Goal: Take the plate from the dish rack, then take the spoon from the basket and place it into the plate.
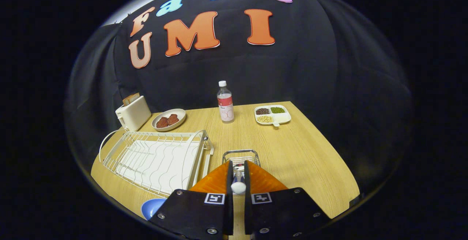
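Observation:
My gripper (238, 176) is shut on the spoon (238, 185), whose white rounded handle end pokes out between the two fingers. The spoon's far end points down toward the small wire basket (241, 155) just ahead of the fingertips. The blue plate (151, 207) lies on the table to the left of the gripper, beside the near corner of the dish rack, partly hidden by the gripper body. The white wire dish rack (157, 159) stands left of the fingers and holds no dishes.
A clear bottle with a red label (225, 103) stands beyond the basket. A white divided tray of beans (272, 114) lies at the far right. A beige plate with brown food (168, 119) and a white toaster (133, 113) sit behind the rack.

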Tool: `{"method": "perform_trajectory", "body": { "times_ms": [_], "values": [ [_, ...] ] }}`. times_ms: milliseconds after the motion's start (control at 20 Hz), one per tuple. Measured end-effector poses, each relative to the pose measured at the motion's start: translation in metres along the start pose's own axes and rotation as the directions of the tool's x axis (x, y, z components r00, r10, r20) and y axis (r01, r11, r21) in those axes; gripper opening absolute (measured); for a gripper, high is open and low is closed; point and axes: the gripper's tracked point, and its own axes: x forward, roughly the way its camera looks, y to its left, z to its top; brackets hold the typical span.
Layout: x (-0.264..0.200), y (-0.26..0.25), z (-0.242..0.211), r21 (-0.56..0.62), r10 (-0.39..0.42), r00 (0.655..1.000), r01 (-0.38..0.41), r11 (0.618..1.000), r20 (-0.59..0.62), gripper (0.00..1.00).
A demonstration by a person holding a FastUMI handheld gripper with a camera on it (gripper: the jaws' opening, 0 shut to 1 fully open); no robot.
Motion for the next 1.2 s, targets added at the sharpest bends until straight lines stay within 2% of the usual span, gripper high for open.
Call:
{"method": "perform_trajectory", "body": {
  "times_ms": [200, 450, 650, 950, 1200],
  "values": [
    [-0.036, 0.000, 0.021, -0.028, 0.018, 0.999, -0.016, 0.999, 0.044, 0.12],
    [-0.078, 0.025, 0.029, -0.072, 0.106, 0.993, -0.102, 0.992, 0.057, 0.12],
    [-0.101, 0.049, 0.008, -0.121, 0.197, 0.980, -0.195, 0.973, 0.003, 0.12],
    [-0.120, 0.079, -0.044, -0.049, 0.348, 0.931, -0.355, 0.934, -0.112, 0.12],
    [-0.118, 0.102, -0.082, -0.056, 0.420, 0.889, -0.436, 0.898, -0.185, 0.12]
  ]
}}
